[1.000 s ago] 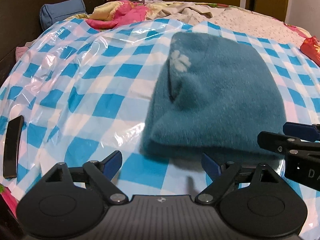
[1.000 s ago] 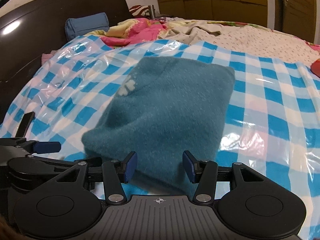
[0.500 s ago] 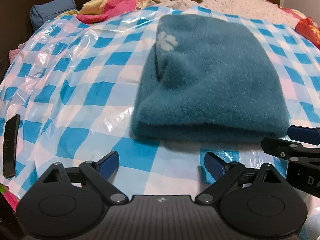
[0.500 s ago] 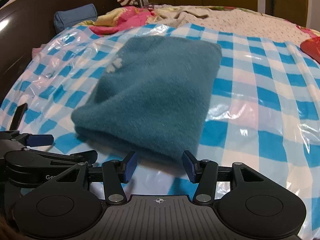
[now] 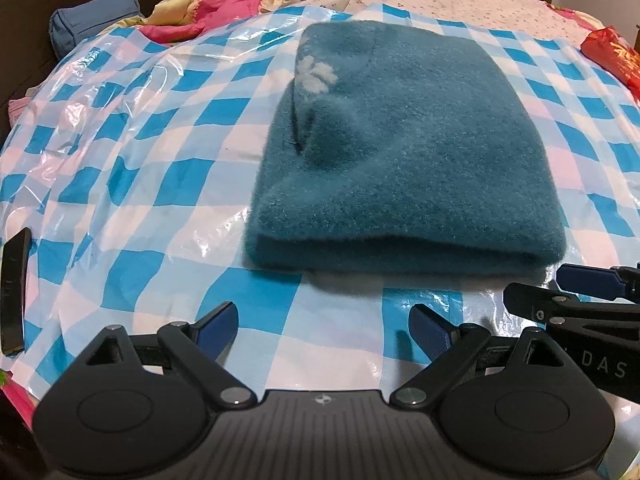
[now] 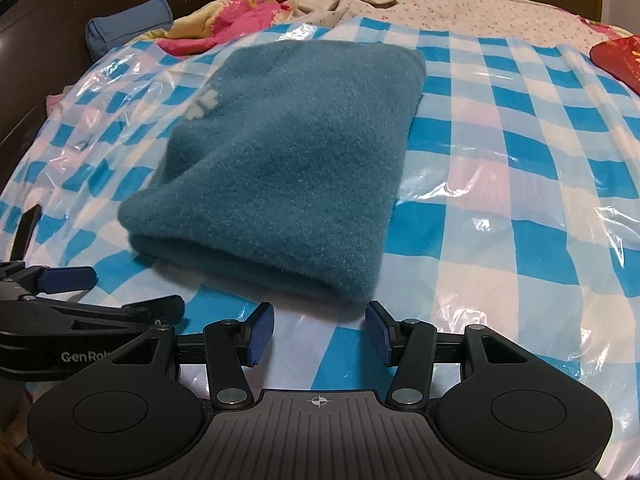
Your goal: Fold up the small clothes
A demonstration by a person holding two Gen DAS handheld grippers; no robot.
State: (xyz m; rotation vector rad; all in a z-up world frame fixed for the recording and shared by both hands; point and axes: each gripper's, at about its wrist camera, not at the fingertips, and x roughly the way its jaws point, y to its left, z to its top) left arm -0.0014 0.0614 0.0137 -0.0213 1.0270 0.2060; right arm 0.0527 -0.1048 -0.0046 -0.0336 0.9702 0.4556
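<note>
A fuzzy teal garment [image 5: 404, 152] with a pale flower mark [image 5: 318, 74] lies folded on the blue-and-white checked plastic sheet [image 5: 132, 184]. Its folded edge faces me. My left gripper [image 5: 324, 326] is open wide just short of that edge, with only sheet between its blue pads. The right gripper's fingers [image 5: 576, 292] come in at the right of this view. In the right wrist view the same garment [image 6: 288, 160] lies ahead, and my right gripper [image 6: 320, 332] stands open just before its near right corner, holding nothing. The left gripper's fingers [image 6: 80, 296] show at the left.
A black flat object [image 5: 14, 292] lies on the sheet's left edge. Behind the sheet are crumpled pink and yellow bedding [image 5: 208, 4], a blue pillow roll [image 5: 94, 20], and a dark headboard [image 6: 60, 8]. A red packet [image 5: 612, 50] sits at the far right.
Both grippers have drawn back from the garment's near edge, which was over their pads a second ago; now bare sheet lies between the pads. The left jaws stand slightly wider.
</note>
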